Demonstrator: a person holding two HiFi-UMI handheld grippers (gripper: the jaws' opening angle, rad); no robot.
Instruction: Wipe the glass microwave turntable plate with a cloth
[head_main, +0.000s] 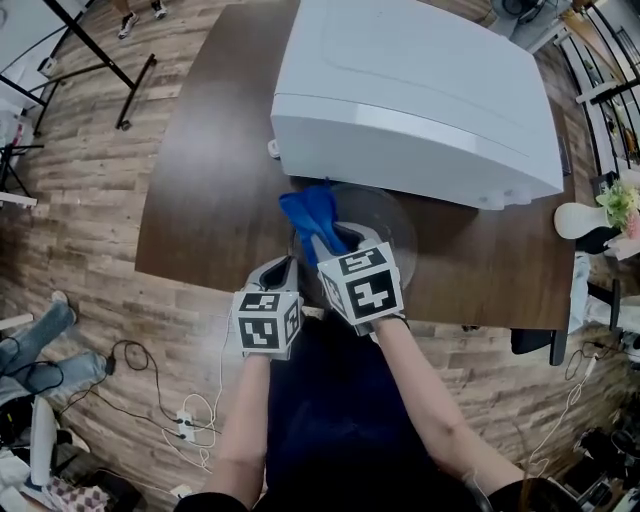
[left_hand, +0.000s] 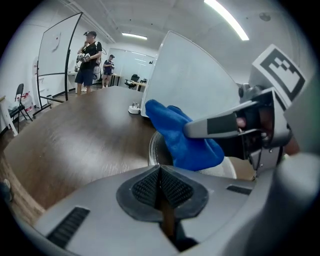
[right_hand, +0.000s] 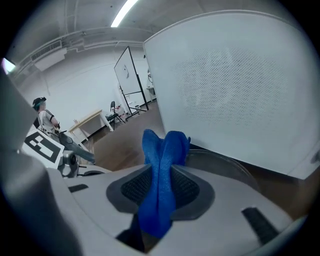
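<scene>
Clamping the blue cloth (head_main: 312, 214) in the right gripper (head_main: 338, 243), over the glass plate (head_main: 392, 216) just in front of the white microwave (head_main: 400, 80). Left gripper (head_main: 281, 266) closed on nothing, just beside. Could shove the plate off the near counter (head_main: 200, 190) edge with a hard push. Little room by the microwave, more on the left.

Head view steeply down; gripper views close, cloth (left_hand: 185, 142) in both.

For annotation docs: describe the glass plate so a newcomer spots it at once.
Find the big white microwave on the dark wooden table. Just in front of it lies the glass plate: round, clear, flat, partly under the blue cloth that the right gripper holds.
</scene>
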